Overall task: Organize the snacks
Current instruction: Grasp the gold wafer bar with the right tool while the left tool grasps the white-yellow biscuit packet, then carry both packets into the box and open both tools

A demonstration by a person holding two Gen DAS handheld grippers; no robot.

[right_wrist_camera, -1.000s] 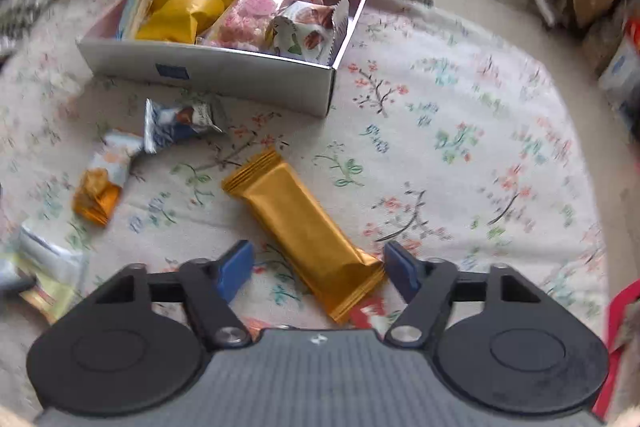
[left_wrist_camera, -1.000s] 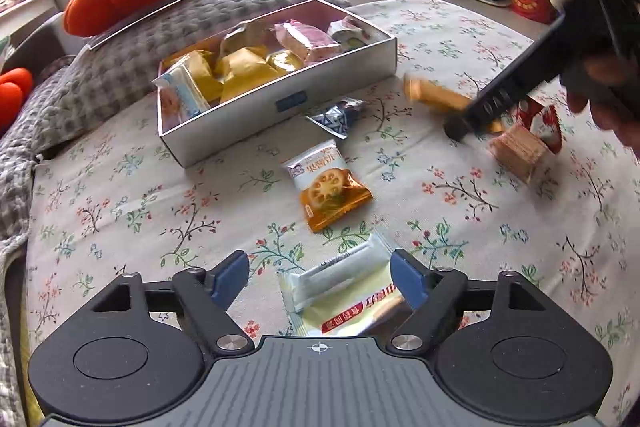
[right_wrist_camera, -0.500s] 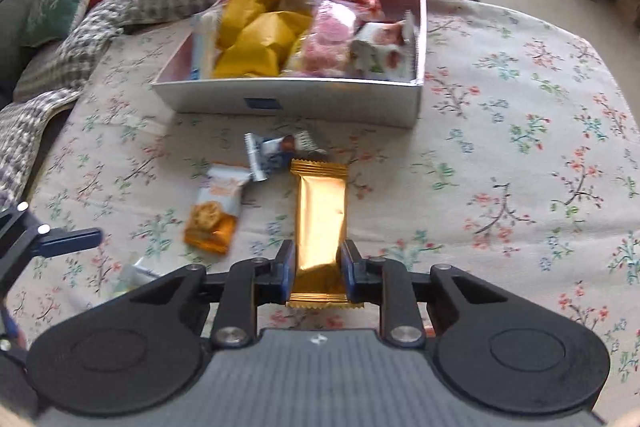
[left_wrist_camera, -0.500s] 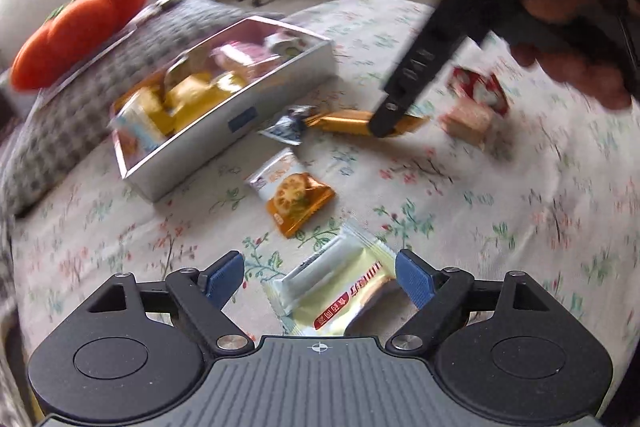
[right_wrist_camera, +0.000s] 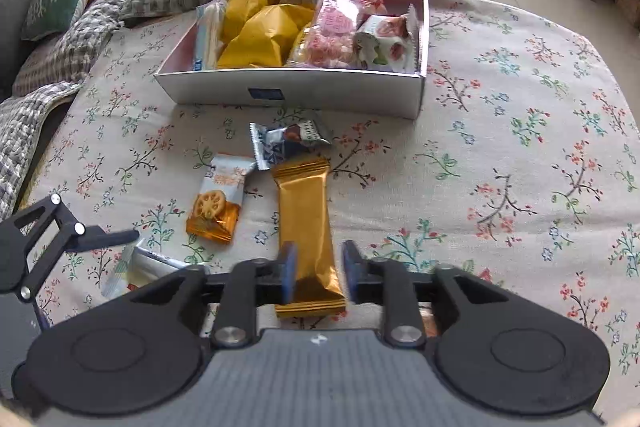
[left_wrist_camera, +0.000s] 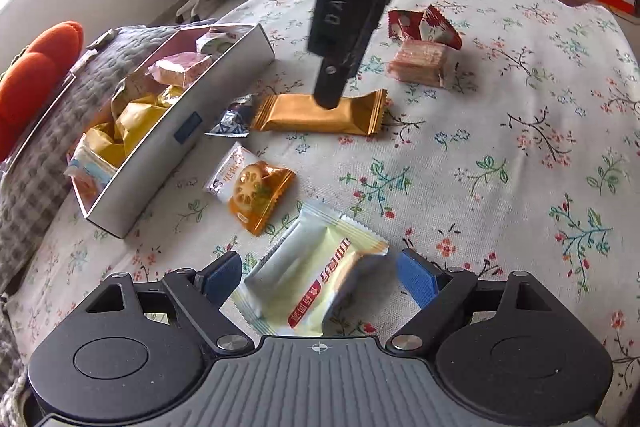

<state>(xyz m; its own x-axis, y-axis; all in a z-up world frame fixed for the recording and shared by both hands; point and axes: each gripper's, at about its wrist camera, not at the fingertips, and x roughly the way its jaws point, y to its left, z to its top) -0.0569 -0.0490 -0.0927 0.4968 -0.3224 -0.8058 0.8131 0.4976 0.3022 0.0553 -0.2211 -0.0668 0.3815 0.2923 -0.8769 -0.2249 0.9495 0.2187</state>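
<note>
Two grippers recorded. Right gripper (right_wrist_camera: 316, 273): jaws straddling gold snack bar (right_wrist_camera: 306, 227) on the floral table (right_wrist_camera: 520, 147), slight gap on one side, just before the snack box (right_wrist_camera: 288, 93). Left gripper (left_wrist_camera: 320, 277): jaws spread around pale yellow wafer packet (left_wrist_camera: 316, 279), not gripping.

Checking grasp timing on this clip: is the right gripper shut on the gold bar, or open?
Open. In the right wrist view the right gripper straddles the gold bar, with a visible gap at one finger; the bar lies flat on the tablecloth.
</note>
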